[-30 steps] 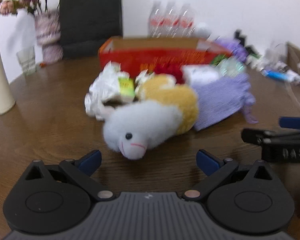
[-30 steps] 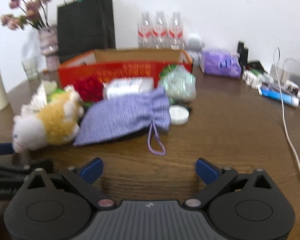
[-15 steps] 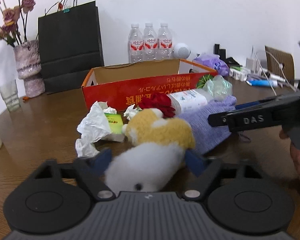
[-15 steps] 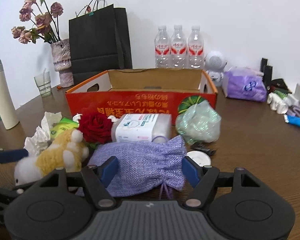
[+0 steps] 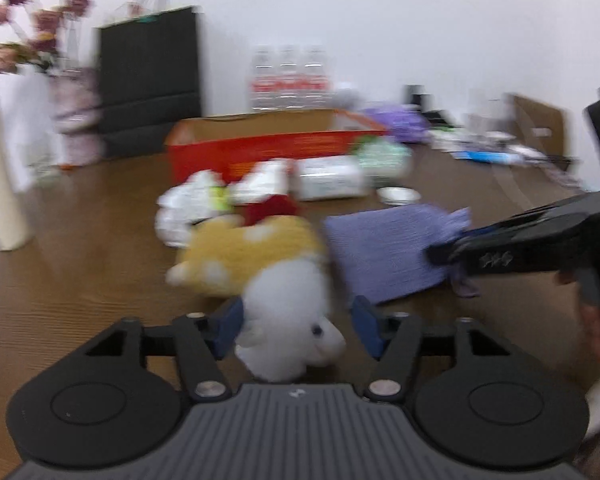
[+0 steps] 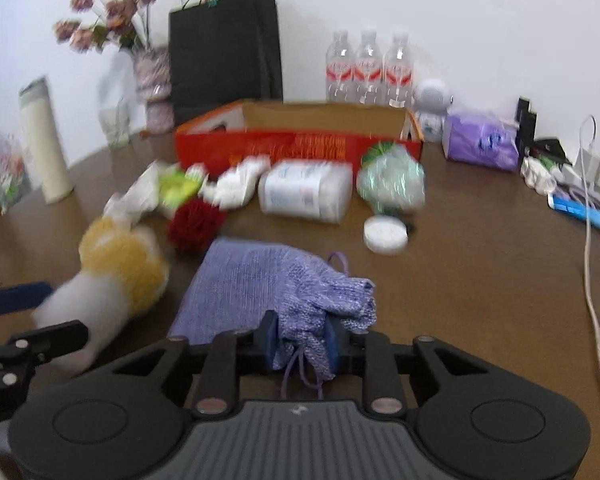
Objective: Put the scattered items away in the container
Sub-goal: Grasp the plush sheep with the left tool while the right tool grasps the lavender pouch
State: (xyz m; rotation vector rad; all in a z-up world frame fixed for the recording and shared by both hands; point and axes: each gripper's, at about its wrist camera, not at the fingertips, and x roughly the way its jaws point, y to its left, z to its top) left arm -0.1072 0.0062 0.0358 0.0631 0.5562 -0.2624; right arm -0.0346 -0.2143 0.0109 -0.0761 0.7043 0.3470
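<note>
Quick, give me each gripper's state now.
Left gripper: jaws opening, plush toy between them, grip unclear.
Right gripper: jaws closing, pinching the purple pouch.

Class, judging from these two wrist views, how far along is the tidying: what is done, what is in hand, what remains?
Done: nothing shows inside the red box yet. In hand: the right gripper is closing on the purple pouch; the left gripper is opening around the plush toy. Left: the red pompom, white bottle, green mesh bundle, round lid and crumpled wrappers beside the box.
</note>
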